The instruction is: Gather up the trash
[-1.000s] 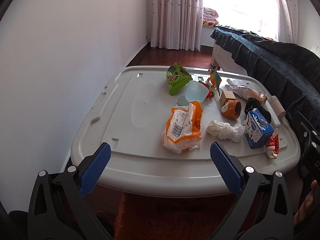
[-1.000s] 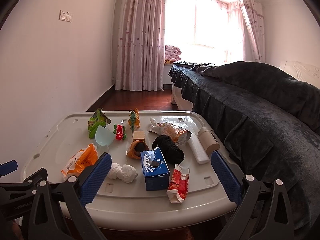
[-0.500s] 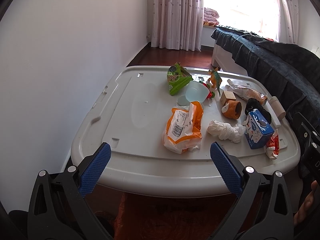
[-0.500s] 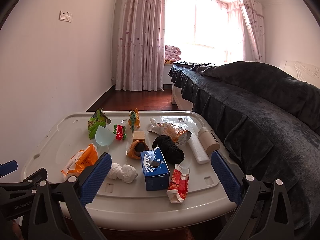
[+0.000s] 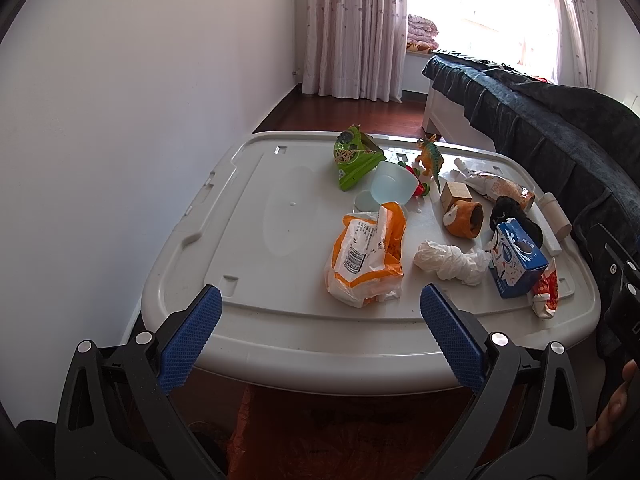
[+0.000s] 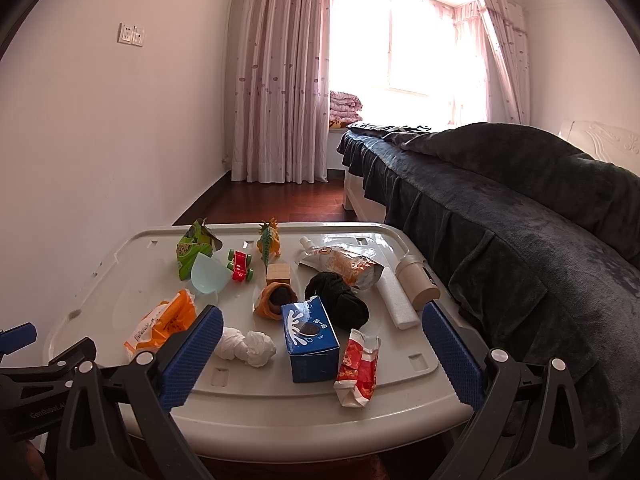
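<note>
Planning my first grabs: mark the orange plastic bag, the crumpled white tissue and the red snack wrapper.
orange plastic bag (image 5: 366,256), left wrist view, barcode side.
crumpled white tissue (image 6: 246,345), right wrist view, middle of wad.
red snack wrapper (image 6: 357,364), right wrist view, printed front.

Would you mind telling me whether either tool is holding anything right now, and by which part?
Nothing is held: the left tool and right tool are both open, short of the trash on the white lid.

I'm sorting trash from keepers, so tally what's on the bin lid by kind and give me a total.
Wrappers and pouches: 4 (green bag, orange bag, red packet, spout pouch)
Tissue wad: 1
Cookie box: 1
Toys: 2 (dinosaur, car)
Socks: 2 (orange, black)
Other: 4 (bowl, wood block, foam stick, cup)
Total: 14
</note>
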Demonstrator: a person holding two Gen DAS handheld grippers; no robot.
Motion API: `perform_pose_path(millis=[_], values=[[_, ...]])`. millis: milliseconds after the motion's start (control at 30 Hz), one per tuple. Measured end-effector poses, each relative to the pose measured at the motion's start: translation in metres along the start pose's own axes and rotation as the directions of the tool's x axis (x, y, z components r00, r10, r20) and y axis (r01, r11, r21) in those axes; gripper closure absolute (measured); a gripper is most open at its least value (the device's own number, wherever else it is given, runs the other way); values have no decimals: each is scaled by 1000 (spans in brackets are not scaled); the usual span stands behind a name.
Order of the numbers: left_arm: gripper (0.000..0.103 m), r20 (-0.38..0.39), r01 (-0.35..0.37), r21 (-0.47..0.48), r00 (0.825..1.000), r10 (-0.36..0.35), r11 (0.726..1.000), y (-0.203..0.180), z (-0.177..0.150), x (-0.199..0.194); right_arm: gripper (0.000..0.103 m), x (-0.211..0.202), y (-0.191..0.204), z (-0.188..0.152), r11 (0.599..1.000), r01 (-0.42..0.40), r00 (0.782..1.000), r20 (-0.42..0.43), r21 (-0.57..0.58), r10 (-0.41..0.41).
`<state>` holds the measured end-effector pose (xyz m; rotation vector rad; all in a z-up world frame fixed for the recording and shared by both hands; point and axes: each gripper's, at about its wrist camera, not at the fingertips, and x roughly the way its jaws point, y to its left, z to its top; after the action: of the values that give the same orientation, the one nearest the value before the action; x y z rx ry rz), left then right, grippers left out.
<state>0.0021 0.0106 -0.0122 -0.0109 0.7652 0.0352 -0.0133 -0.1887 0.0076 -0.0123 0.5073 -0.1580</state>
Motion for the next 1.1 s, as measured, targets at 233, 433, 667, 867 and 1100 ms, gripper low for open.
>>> perform_pose_path(millis=[233, 433, 667, 867, 1100], values=[[6, -2, 0, 3, 1000, 0, 1000, -1, 1, 0, 5, 0, 3, 3, 1000, -2, 1000, 5, 8, 2], [6, -3, -1, 7, 1000, 1, 1000, -4, 2, 1, 5, -4, -3, 4, 1000, 4, 1000, 9, 12, -5], [6, -30, 81, -4, 996, -81, 997, -1, 15, 24, 5, -2, -14, 3, 999, 10, 1000, -1, 46, -10], [7, -68, 92, 70, 994, -87, 993, -29, 27, 69, 5, -1, -28, 5, 996, -9, 1000, -5, 88, 10], [38, -172, 91, 126, 983, -69, 988, -40, 21, 126, 5, 3, -36, 4, 996, 10, 1000, -6, 84, -9]])
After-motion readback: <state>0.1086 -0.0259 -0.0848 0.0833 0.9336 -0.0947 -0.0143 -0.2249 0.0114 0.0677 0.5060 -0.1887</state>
